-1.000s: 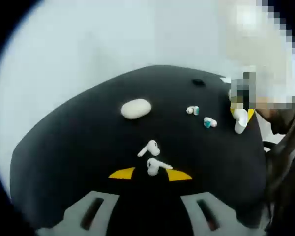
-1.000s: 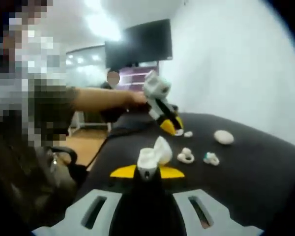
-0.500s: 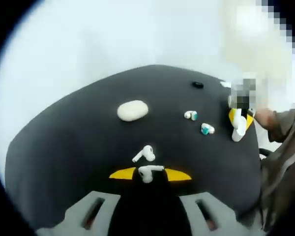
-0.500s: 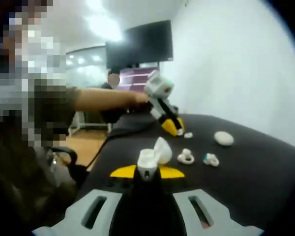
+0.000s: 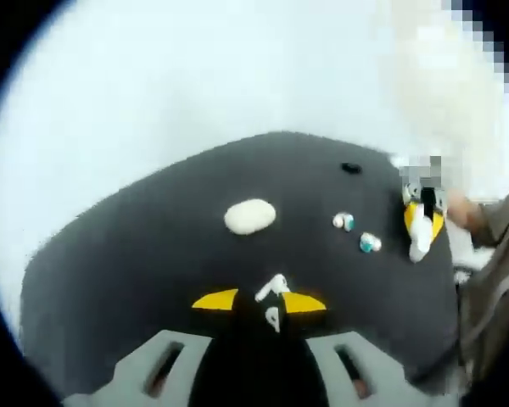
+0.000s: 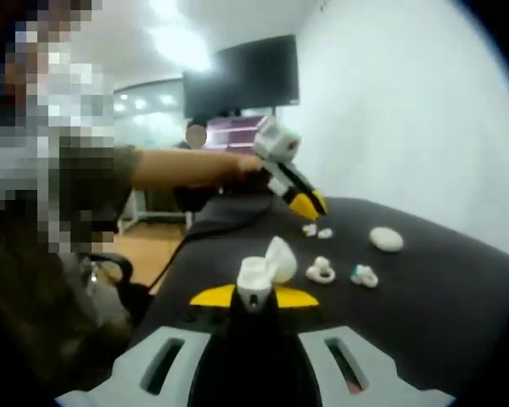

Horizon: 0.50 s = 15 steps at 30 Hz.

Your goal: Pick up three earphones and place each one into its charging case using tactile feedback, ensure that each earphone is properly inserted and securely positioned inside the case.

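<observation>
Closed case (image 5: 249,216) on table (image 5: 136,254) — earbud pair (image 5: 356,232) to its right, earphone (image 5: 274,287) nearer the camera

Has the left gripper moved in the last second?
Yes. In the right gripper view the left gripper has lifted off the table, away from the earphone its tips were beside. The right gripper holds the open charging case.

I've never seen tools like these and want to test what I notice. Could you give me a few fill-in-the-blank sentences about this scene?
1. The right hand-held gripper holds a white charging case whose lid is ___.
2. The left hand-held gripper pinches one white ___.
3. The table under everything is coloured ___.
4. Near the closed oval case lie ___ teal-tipped earbuds.

Missing words: open; earphone; black; two
</observation>
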{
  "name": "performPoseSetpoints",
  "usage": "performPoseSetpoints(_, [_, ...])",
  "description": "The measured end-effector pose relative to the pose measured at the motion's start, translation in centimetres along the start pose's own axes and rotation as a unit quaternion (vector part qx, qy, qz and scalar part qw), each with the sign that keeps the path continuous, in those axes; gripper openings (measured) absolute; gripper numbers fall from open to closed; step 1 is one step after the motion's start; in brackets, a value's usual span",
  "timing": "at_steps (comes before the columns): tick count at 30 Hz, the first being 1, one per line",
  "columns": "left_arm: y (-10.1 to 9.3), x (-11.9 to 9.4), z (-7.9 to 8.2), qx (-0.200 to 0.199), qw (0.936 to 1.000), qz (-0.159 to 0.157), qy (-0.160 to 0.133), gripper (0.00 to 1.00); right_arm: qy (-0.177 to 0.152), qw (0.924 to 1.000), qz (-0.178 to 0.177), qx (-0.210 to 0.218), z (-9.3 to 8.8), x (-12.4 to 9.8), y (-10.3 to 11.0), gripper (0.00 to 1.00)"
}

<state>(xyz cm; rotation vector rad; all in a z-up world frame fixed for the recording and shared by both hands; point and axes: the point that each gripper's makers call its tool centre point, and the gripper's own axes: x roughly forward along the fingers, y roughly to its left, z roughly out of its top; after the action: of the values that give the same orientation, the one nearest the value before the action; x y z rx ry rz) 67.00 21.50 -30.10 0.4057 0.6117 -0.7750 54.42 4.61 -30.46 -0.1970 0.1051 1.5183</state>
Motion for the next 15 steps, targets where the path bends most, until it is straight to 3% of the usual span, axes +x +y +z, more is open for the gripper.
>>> performPoseSetpoints(1, [-0.1,0.2,-0.1,0.01,0.9996,-0.006,0.025,0.13,0.0,1.0,0.0,0.0,0.0,0.0,0.0,0.17])
performPoseSetpoints(3, [0.1,0.7,-0.1,0.011,0.9987,-0.007,0.05,0.12,0.0,1.0,0.0,0.001,0.0,0.0,-0.1,0.17])
performPoseSetpoints(6, [-0.9,1.7,-0.1,0.025,0.9954,-0.035,0.086,0.13,-0.001,1.0,0.0,0.001,0.0,-0.1,-0.1,0.17])
performPoseSetpoints(9, [-1.3,2.4,0.5,0.079,0.9913,-0.04,0.097,0.13,-0.003,1.0,0.001,0.001,0.1,-0.1,0.0,0.17])
performPoseSetpoints(11, [-1.2,2.8,1.1,0.074,0.9921,-0.035,0.095,0.13,-0.004,1.0,0.001,0.0,0.1,-0.1,0.0,0.17])
performPoseSetpoints(14, [-0.8,3.1,0.4,0.059,0.9899,-0.021,0.127,0.09,-0.006,1.0,0.002,0.001,0.2,-0.1,0.0,0.17])
performPoseSetpoints(15, [-0.7,3.2,0.6,0.049,0.9911,-0.014,0.123,0.09,-0.007,1.0,0.002,0.001,0.2,-0.1,0.0,0.17])
